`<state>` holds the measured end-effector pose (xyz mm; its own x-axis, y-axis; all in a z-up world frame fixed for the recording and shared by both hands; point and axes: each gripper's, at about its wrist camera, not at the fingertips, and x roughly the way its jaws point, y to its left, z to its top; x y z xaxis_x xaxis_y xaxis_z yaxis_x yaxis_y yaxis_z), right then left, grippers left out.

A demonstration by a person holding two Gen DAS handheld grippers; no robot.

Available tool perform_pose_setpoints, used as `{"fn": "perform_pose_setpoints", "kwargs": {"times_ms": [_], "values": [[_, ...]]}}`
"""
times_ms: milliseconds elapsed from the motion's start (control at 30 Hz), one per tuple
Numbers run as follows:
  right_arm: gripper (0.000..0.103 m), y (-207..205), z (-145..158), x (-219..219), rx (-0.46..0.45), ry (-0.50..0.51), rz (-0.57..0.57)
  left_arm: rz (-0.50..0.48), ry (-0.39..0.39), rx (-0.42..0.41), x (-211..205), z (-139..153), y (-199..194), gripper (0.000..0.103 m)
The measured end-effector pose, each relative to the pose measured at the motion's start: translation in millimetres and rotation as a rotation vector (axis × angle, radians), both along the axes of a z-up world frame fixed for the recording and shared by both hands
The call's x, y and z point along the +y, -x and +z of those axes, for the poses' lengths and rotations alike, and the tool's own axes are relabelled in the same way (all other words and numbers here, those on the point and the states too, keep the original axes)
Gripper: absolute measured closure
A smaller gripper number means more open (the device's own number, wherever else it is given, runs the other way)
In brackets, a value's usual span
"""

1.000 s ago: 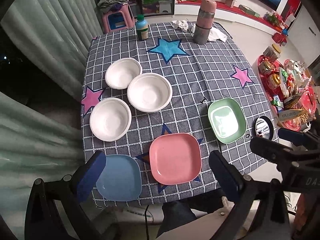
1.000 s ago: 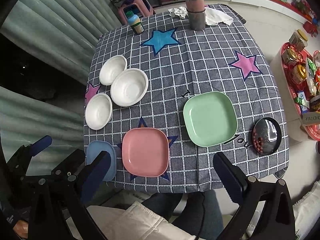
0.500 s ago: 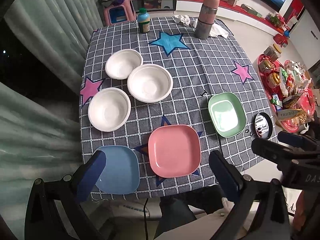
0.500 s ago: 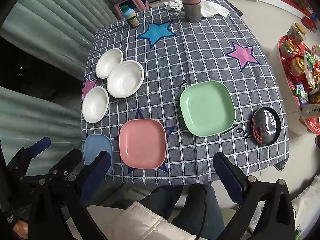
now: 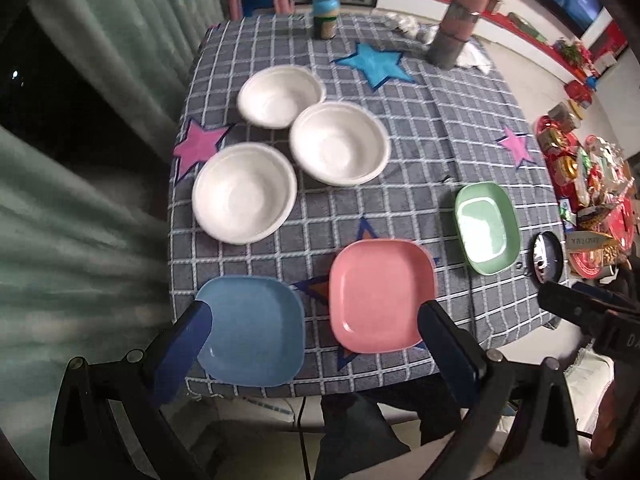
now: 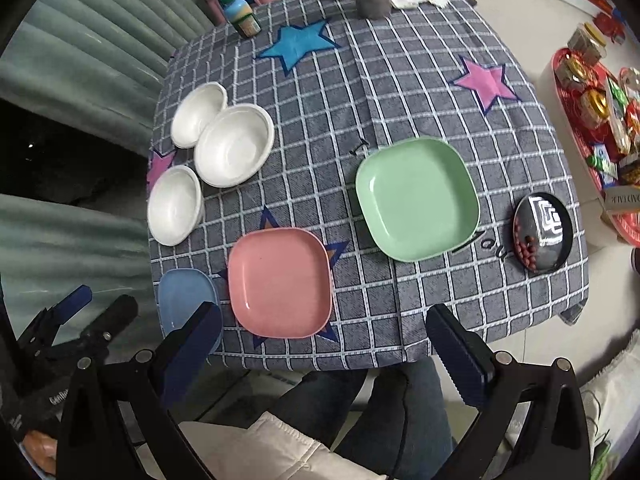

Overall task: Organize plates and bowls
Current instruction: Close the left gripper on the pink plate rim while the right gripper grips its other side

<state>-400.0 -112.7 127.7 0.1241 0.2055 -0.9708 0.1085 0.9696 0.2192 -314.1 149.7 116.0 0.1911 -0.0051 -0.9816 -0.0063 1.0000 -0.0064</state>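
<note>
both views now sit closer over the checked desk [image 5: 420, 152] than before; curtains [image 6: 100, 32] at frame left. only right wrist view shows red beads [image 6: 526, 254]. both jaws released, empty.

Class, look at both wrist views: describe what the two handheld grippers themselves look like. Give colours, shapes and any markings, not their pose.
Both grippers look alike. The left gripper and right gripper each have two flat, dark blue finger pads mounted on black angular frames with round silver bolts. In the right wrist view, white lettering marks the left gripper's black body, too small to read fully. No cables on them are clearly visible.
</note>
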Motion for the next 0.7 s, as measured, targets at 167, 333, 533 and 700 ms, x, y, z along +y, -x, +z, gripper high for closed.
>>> {"fn": "perform_pose_setpoints", "kwargs": {"times_ms": [167,333,533,700], "values": [[0.000,-0.2,-14.2,-2.1,0.058,0.010,-0.015,0.004,0.006,0.048,5.6,-16.4,2.1,0.000],[0.000,-1.9,-39.6,3.6,0.091,0.022,0.014,-0.037,-0.030,0.065,0.2,-37.6,-7.3,0.000],[0.000,-2.8,-88.3,4.4,0.165,0.066,0.036,-0.079,-0.045,0.118,-10.1,-75.4,-13.5,0.000],[0.000,-6.3,-133.5,10.4,0.209,0.098,0.041,-0.111,-0.063,0.152,-22.4,-113.6,-22.5,0.000]]}}
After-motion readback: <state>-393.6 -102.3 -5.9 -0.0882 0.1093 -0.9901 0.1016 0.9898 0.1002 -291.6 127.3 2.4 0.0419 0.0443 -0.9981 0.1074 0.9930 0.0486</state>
